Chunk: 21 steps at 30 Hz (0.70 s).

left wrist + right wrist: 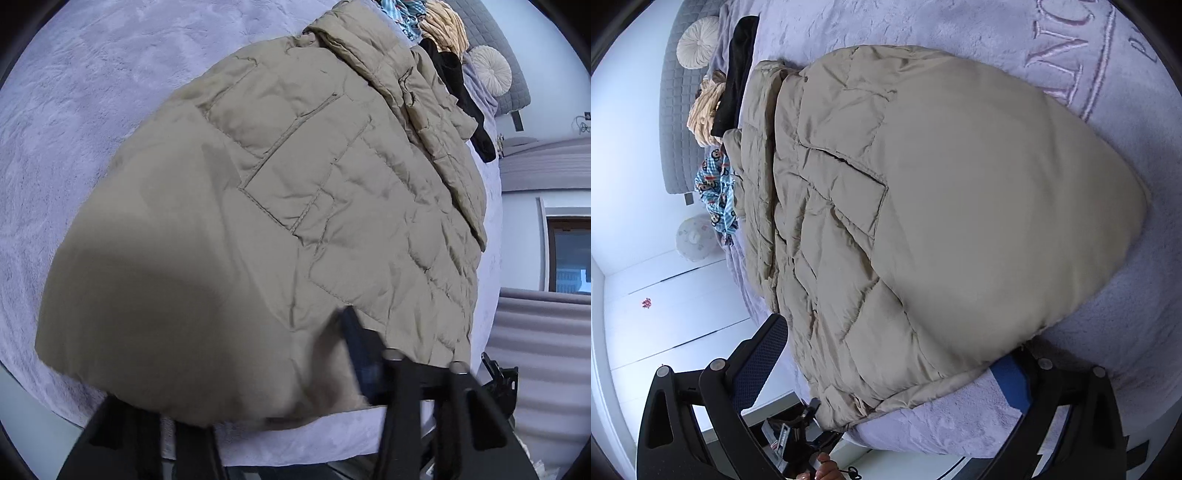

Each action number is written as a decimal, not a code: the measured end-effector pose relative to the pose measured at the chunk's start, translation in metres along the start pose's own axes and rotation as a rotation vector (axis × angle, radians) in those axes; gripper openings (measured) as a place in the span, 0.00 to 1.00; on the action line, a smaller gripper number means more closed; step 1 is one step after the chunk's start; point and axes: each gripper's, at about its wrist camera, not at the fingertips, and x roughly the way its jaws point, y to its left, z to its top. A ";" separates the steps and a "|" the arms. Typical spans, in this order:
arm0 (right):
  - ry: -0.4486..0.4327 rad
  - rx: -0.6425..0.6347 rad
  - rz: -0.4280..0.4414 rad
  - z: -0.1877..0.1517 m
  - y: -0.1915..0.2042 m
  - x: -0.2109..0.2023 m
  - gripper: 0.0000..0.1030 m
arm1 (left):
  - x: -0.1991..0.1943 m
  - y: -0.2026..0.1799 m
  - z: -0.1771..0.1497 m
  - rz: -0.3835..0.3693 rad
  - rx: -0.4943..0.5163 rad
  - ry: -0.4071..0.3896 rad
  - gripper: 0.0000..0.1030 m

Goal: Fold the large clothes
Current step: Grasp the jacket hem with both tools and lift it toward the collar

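Between both tools' (258,387) (897,369) fingers, beige quilted jacket's (295,192) near hem.

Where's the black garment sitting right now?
The black garment lies at the far end of the lavender bed cover, against the tan quilted coat, beside a yellow-tan item.

Home bedroom, bed (74,110), headboard (676,110), cushion (696,44)

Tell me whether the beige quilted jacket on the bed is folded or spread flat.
Partly folded. The jacket lies on the lilac blanket with a sleeve turned over its quilted body and a smooth layer doubled over the near end.
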 end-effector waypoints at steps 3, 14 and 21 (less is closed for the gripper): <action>-0.004 0.057 -0.023 0.000 -0.008 -0.001 0.53 | -0.008 0.000 0.003 -0.026 0.015 -0.015 0.16; -0.089 -0.072 -0.053 -0.009 0.014 -0.024 0.12 | -0.051 -0.025 0.017 -0.071 0.176 -0.082 0.15; -0.134 -0.219 -0.049 0.000 0.061 -0.037 0.11 | -0.084 -0.067 0.048 -0.081 0.290 -0.164 0.15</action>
